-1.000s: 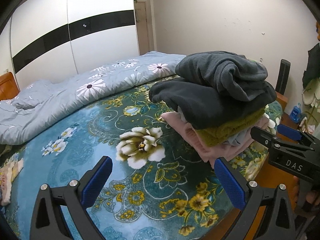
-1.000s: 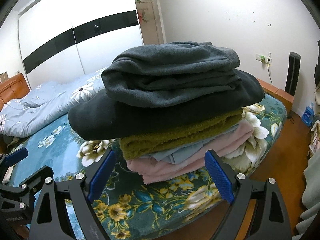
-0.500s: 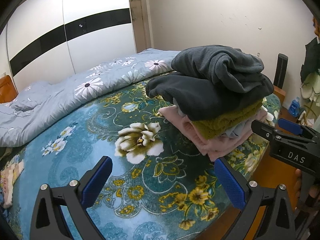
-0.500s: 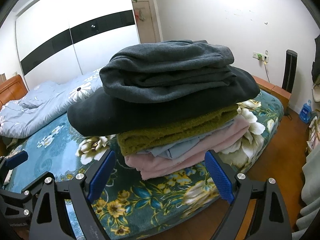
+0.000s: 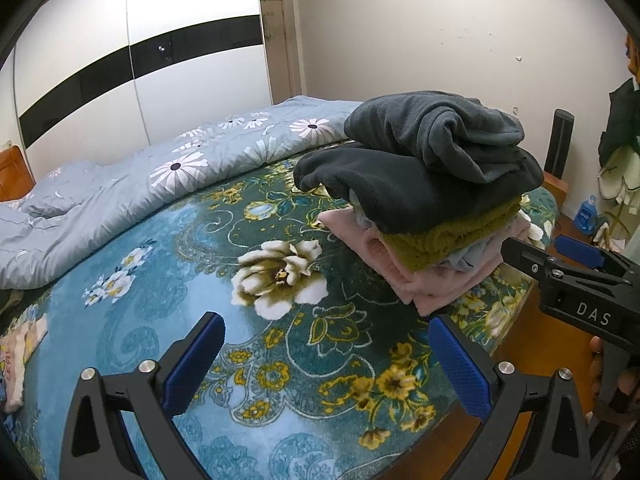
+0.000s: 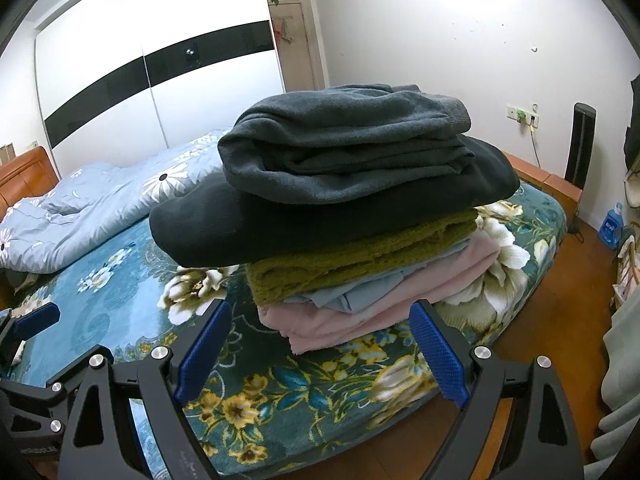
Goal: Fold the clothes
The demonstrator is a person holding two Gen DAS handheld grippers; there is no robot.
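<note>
Now, what I see:
Stack: folded clothes (image 6: 352, 216) piled near the bed's (image 5: 160, 280) foot corner, long axis across my right view.
Left tool (image 5: 324, 364): wide open, empty.
Right tool (image 6: 320, 356): wide open, empty, facing the stack.

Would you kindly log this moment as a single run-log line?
left gripper: open, empty | right gripper: open, empty, facing pile | folded clothes pile: stacked on bed near its edge | dark grey garment on top
</note>
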